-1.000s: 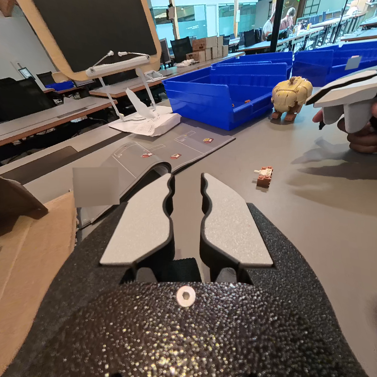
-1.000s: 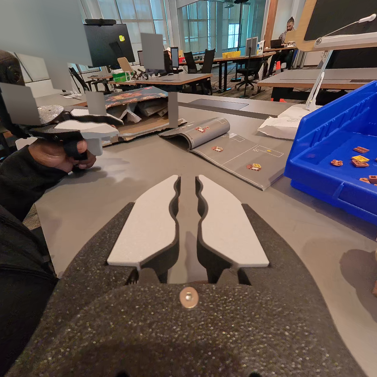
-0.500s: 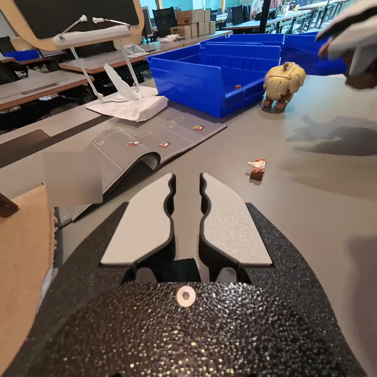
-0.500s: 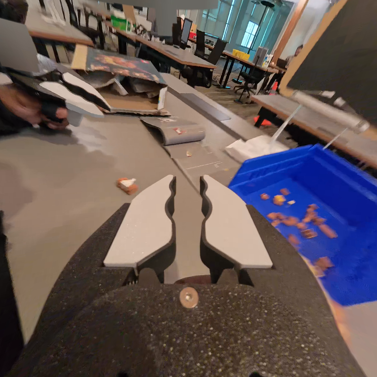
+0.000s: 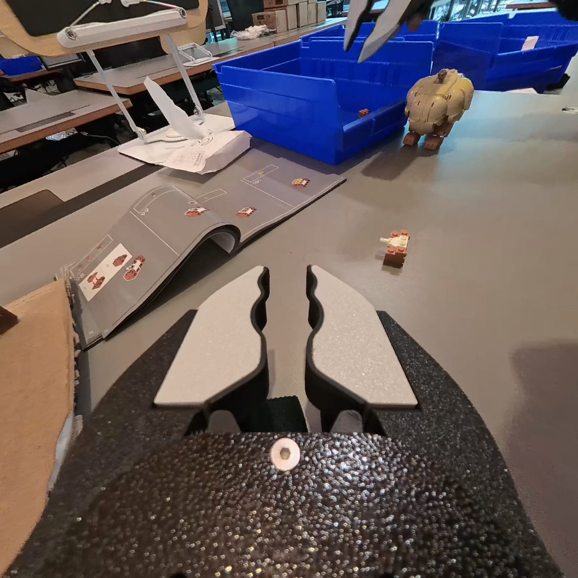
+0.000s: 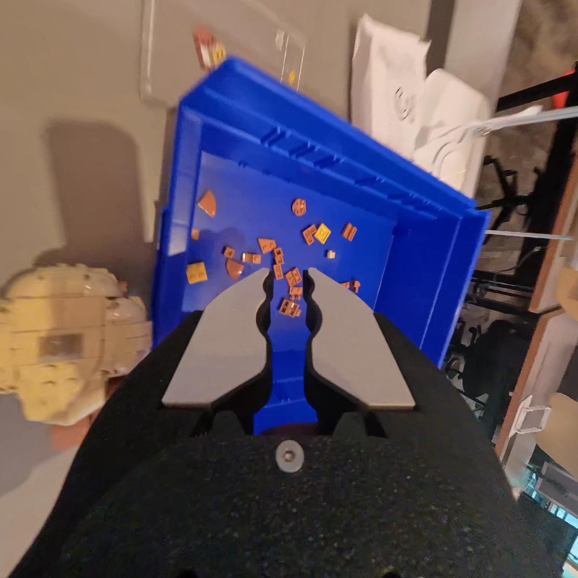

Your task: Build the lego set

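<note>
Left gripper [image 5: 287, 272] low over the grey table [image 5: 469, 219], jaws parted, nothing between them; small brown-and-cream brick assembly [image 5: 395, 248] lies apart at its 1 o'clock, open grey instruction booklet [image 5: 194, 219] at 10 o'clock. Right gripper [image 6: 288, 275] hangs above the blue plastic bin [image 6: 438, 250], pointing down, jaws parted and bare; loose brown and yellow bricks [image 6: 294, 276] lie on the bin floor straight below the tips. Tan brick-built model [image 6: 62, 337] stands just outside the bin at 8 o'clock. View is blurred; judgement: steady the wrist, single out one brick standing clear of its neighbours, and straddle only that piece.
</note>
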`<control>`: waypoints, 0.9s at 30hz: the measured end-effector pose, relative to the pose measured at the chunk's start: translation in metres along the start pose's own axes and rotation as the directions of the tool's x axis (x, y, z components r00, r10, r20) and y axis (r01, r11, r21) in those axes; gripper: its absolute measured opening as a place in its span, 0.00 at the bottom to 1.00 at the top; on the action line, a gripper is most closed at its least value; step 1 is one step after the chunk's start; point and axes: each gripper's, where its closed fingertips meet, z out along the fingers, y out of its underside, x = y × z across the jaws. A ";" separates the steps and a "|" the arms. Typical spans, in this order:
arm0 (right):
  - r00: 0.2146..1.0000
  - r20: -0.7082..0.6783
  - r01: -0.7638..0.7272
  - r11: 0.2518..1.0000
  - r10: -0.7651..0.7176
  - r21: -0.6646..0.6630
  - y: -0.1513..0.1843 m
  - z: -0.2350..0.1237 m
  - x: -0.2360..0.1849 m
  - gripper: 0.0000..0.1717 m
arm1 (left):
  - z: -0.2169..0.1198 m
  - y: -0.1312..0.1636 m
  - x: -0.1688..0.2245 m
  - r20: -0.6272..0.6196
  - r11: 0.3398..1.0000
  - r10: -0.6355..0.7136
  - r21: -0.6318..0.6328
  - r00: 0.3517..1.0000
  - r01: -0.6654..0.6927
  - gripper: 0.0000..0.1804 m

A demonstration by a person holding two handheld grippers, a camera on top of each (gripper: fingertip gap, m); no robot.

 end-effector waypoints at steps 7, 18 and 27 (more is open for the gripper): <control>0.999 0.007 -0.036 0.999 0.036 -0.018 0.032 0.015 0.024 0.07 | -0.001 -0.001 0.000 -0.015 1.000 -0.015 0.007 1.000 0.016 0.12; 0.998 -0.002 -0.067 0.998 0.067 -0.004 0.040 0.024 0.034 0.07 | -0.001 -0.001 0.000 -0.015 1.000 -0.017 0.011 1.000 0.017 0.12; 0.990 -0.073 -0.114 0.988 0.122 0.104 0.031 0.014 0.043 0.07 | -0.001 -0.001 -0.001 -0.021 0.999 -0.035 0.008 0.999 0.035 0.12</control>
